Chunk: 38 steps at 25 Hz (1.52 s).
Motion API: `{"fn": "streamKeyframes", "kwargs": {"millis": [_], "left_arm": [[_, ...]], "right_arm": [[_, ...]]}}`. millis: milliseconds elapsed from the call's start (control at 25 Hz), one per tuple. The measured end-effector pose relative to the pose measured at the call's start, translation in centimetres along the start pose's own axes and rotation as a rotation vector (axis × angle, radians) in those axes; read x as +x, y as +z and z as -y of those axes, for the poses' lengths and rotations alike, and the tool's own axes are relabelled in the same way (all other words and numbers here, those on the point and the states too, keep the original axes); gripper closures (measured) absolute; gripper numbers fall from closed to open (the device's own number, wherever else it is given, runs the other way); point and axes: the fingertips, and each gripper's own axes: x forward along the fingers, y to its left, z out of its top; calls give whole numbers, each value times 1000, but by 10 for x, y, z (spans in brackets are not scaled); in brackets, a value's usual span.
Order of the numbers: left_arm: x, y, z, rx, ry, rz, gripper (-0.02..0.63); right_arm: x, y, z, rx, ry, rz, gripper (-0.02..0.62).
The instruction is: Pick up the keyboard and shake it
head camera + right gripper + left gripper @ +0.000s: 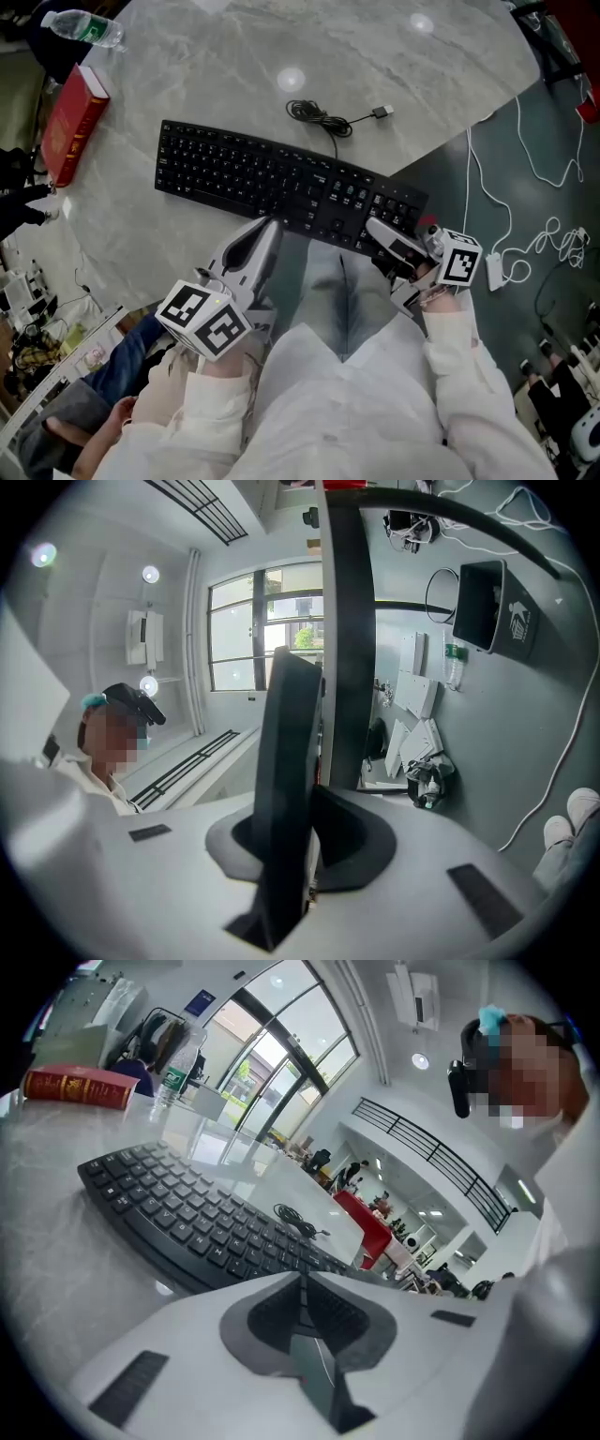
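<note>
Fingers of right gripper [377,240] clamp the right end of a black curved plastic keyboard [281,178] lying on grey marble worktop [234,56]; left gripper [270,227] fingers pressed together, empty, beside it; shaken or not, unclear.

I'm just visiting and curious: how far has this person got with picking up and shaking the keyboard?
Done: nothing is lifted yet, and the keyboard appears to lie on the table. In hand: the right gripper has its fingers shut on the keyboard's near right edge, while the left gripper sits shut and empty at the front edge. Left: perhaps a left-side hold, then the lift and the shaking.
</note>
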Motion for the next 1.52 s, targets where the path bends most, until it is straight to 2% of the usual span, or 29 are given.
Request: {"fn": "streamKeyframes", "kwargs": {"millis": [920, 1080, 1320, 1440, 1520], "left_arm": [[-35, 21, -72, -24, 199, 71, 577], [-37, 21, -86, -28, 197, 91, 497], [-39, 25, -95, -68, 228, 75, 459], [-40, 24, -95, -66, 219, 71, 458], [-42, 20, -96, -66, 214, 65, 436]], "right_arm": [[-2, -1, 5, 44, 108, 40, 508], [-2, -1, 5, 44, 121, 39, 506], [-2, -1, 6, 47, 134, 39, 506], [-2, -1, 6, 50, 140, 38, 506], [-2, -1, 5, 50, 146, 41, 506]]}}
